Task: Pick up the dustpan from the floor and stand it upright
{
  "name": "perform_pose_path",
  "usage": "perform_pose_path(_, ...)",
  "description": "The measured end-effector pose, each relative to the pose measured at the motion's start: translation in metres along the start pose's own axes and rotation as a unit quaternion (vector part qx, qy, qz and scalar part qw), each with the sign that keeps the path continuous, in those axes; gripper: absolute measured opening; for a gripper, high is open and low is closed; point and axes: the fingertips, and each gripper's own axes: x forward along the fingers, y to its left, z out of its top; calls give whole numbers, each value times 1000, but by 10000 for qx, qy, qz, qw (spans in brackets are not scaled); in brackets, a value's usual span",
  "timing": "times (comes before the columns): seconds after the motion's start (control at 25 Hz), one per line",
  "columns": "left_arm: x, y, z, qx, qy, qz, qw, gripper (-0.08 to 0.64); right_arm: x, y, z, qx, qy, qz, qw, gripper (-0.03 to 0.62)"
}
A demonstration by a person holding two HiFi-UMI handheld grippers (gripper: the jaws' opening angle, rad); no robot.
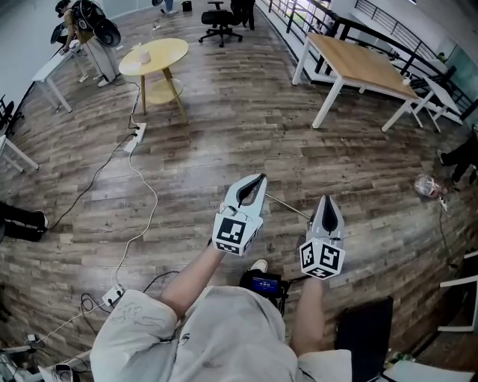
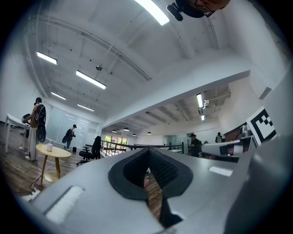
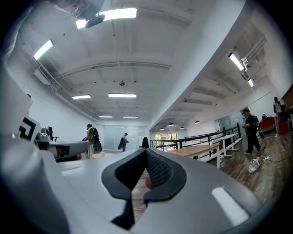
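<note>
**Desk:** Grippers?

**Operator:** Left gripper (image 1: pixel 260 181): pads meet at the tips. There is an oval gap behind them, and the floor (image 1: pixel 209 149) shows through it. Nothing is held. Right gripper (image 1: pixel 327 201): the same, closed on nothing. I have both out in front of me, side by side, pointing roughly level over the bare middle of the floor. The right one is a little nearer to me.

**Desk:** Dustpan?

**Operator:** I can't make out a pan in any view. What I do see is a thin pale rod (image 1: pixel 287 207) lying slantwise between the two grippers. One end is near the left gripper, the other by the right gripper's tips. I can't tell whether it is the dustpan's handle. Neither gripper holds it.

**Desk:** Surroundings?

**Operator:**
- A round yellow table (image 1: pixel 168 51) stands toward the far left corner of the floor, with a small white cup (image 1: pixel 144 55) on it.
- A long wooden table (image 1: pixel 362 66) stands along the far right edge, beside a black railing (image 1: pixel 293 19).
- A black office chair (image 1: pixel 220 22) is at the far edge.
- A power strip (image 1: pixel 137 136) lies near the yellow table, and a white cable (image 1: pixel 142 186) runs from it toward the near left corner.
- A crumpled clear thing (image 1: pixel 428 186) lies near the right edge.
- My shoe (image 1: pixel 259 265) shows just below the grippers.
</note>
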Motion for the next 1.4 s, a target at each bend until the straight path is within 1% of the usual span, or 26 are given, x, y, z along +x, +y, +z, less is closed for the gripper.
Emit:
perform_pose_path(0.2, 157, -40, -27, 24, 9, -56, 10000, 20, 92, -131, -7, 142, -53, 51, 9999, 9)
perform_pose_path(0.4, 312, -62, -39, 112, -49, -71, 9999, 20, 199, -248, -3, 199, -29, 2, 9998, 8)
perform_pose_path(0.68, 497, -119, -75, 208, -78, -45, 9997, 20, 311, -419, -11, 293, -59, -25, 9996, 8)
perform_pose_path(0.76, 537, -130, -88, 208, -76, -34, 9997, 20, 338, -454, -18, 311, -82, 6, 9995, 8)
perform_pose_path(0.84, 565, -138, -102, 207, -79, -9, 9998, 20, 357, -479, -28, 313, -72, 55, 9995, 8)
perform_pose_path(0.92, 588, -133, -111, 183, -62, -7, 9998, 20, 377, -490, -37, 338, -30, 64, 9994, 8)
perform_pose_path(0.96, 599, -124, -114, 174, -45, -26, 9998, 20, 391, -489, -41, 355, -10, 47, 9994, 8)
perform_pose_path(1.08, 625, -79, -126, 175, -43, -132, 9998, 20, 439, -467, -58, 377, 45, -19, 9993, 8)
perform_pose_path(1.2, 640, -13, -144, 129, -44, -271, 9995, 20, 488, -421, -85, 330, 79, -95, 9994, 8)
perform_pose_path(1.28, 642, 38, -156, 89, -56, -389, 9992, 20, 520, -385, -104, 337, 74, -233, 9991, 8)
perform_pose_path(1.4, 649, 129, -164, 134, -71, -540, 9984, 20, 583, -321, -126, 394, 96, -443, 9982, 8)
